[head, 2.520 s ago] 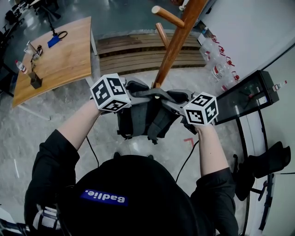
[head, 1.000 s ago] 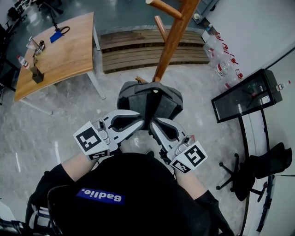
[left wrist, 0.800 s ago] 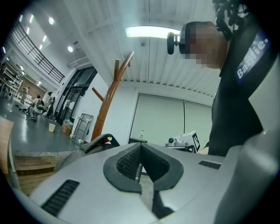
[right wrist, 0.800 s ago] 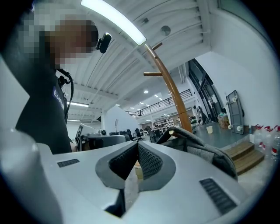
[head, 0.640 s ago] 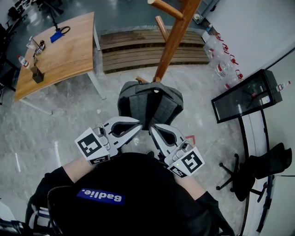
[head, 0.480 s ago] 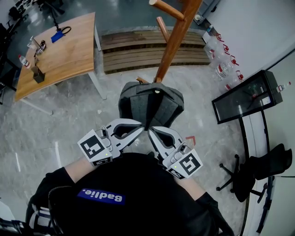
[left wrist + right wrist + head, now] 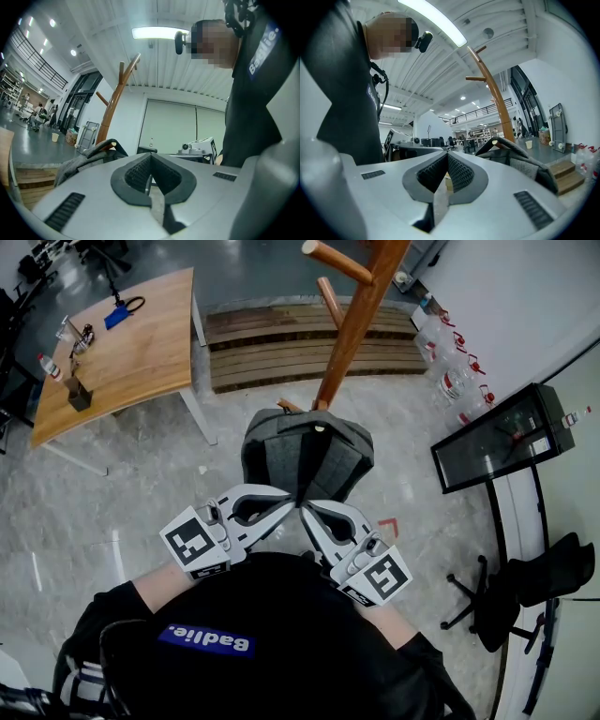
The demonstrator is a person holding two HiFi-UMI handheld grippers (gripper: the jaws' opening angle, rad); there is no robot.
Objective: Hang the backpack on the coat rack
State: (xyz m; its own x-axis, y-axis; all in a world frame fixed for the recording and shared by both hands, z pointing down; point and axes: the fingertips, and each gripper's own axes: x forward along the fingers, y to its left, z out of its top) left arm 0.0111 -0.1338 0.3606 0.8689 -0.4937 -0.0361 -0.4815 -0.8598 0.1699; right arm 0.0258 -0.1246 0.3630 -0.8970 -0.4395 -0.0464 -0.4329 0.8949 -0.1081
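Backpack: grey, hanging just ahead of both sets of fingertips. Its top loop sits over a low peg and its body droops below that.
Rack: a wooden pole rising on the far side of the backpack from the fingers, with more pegs branching off higher up.
Left gripper: held low in front of the person's chest and aimed at the backpack. Its fingers are pressed tip to tip with nothing between them. In the left gripper view the backpack lies ahead and to the left of the tips, near but not gripped.
Right gripper: held the same way beside the other. Its fingers are drawn together and empty. In the right gripper view the backpack lies ahead and to the right of the tips.
Both grippers: they form a V, with the two pairs of fingertips almost meeting below the backpack's near edge.
Counter: wooden, well apart from the left fingers, ahead and to their left. A blue item and a few small things lie on it.
Slatted platform: low wooden boards beyond the rack, far ahead of the fingers.
Bottles: clear plastic, clustered by the wall ahead and right of the right fingers.
Chair: black, off to the right of the right fingers, well apart.
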